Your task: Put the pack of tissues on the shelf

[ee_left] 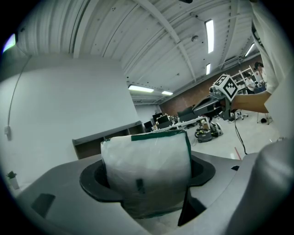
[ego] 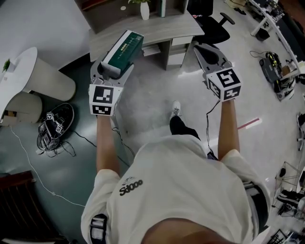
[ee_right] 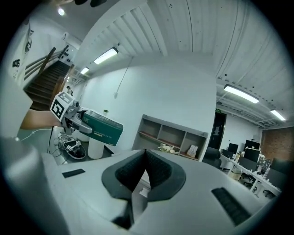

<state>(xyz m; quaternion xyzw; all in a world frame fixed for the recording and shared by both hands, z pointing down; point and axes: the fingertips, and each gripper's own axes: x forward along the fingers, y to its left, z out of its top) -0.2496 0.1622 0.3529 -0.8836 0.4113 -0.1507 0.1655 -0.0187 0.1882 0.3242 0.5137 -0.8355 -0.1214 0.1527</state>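
**Green-topped tissue pack held in the air by the left gripper, near the shelf**

Green on its upper face and white under clear wrap at the end, the pack of tissues [ego: 123,50] is clamped in the left gripper [ego: 113,66]. The jaws stand wide, one dark pad pressed on each side of it. In the left gripper view the wrapped end fills the gap between the pads. The pack rests on no surface. In the head view it sits at about 11 o'clock from the person, its far end angled toward 1 o'clock.

The grey shelf [ego: 157,29] stands at 12 o'clock, just beyond the pack. The right gripper view shows the pack in the air to the left of the shelf's open compartments, apart from them. A white vase [ego: 144,10] with a green sprig stands on the shelf top.

The right gripper [ego: 206,54] is held out at 1 o'clock, level with the left one. Its pads meet at their tips with nothing between them.

A black office chair [ego: 213,26] is at 1 o'clock behind the shelf. A tangle of cables [ego: 55,126] lies on the floor at 9 o'clock, and a white round table [ego: 16,71] is at 10 o'clock.
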